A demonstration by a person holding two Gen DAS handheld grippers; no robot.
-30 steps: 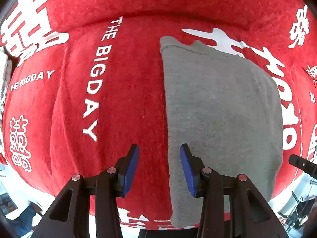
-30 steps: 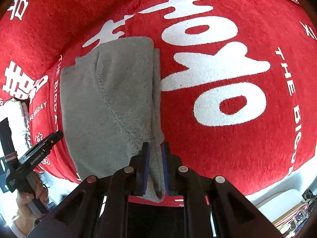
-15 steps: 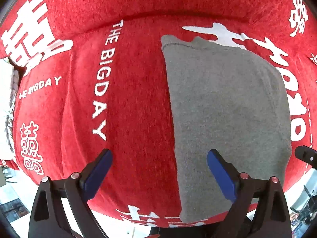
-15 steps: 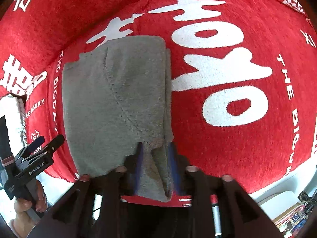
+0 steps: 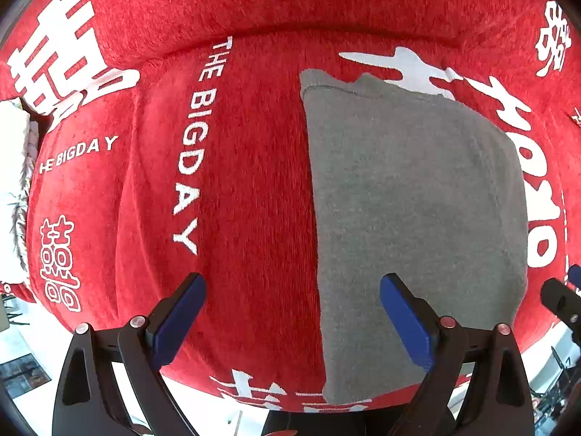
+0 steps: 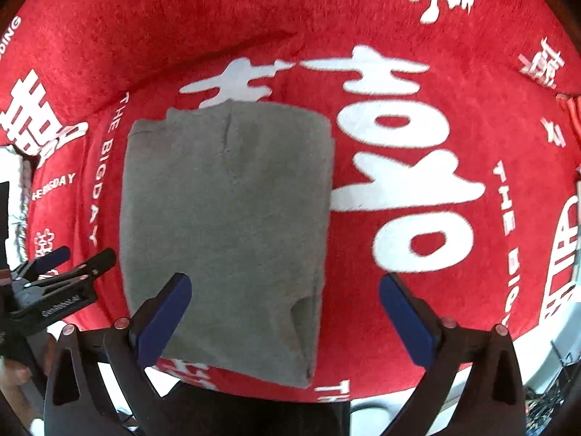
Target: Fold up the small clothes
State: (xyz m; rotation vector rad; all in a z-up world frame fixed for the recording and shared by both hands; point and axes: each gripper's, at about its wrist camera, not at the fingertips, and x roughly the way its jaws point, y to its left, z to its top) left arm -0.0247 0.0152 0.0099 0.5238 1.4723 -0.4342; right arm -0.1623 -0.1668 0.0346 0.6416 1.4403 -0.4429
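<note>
A grey garment (image 5: 417, 218) lies folded into a long rectangle on a red plush cover with white lettering (image 5: 247, 181). My left gripper (image 5: 292, 283) hangs open above the garment's left edge, one pad over the red cover and one over the grey cloth, holding nothing. In the right wrist view the same garment (image 6: 225, 218) lies flat, with a small pucker near its front right corner. My right gripper (image 6: 285, 281) is above that right edge with its jaws opening wide; the pads do not touch the cloth. The left gripper (image 6: 54, 290) also shows at the far left there.
The red cover (image 6: 490, 127) rises into a backrest at the top and ends at a front edge near the bottom of both views, with pale floor below. A white fluffy item (image 5: 11, 181) sits at the far left. A person's hand (image 6: 14, 374) holds the left gripper.
Both grippers went from nearly shut to wide open. The right one let go of the garment's front right edge and lifted away, and the cloth dropped flat.
</note>
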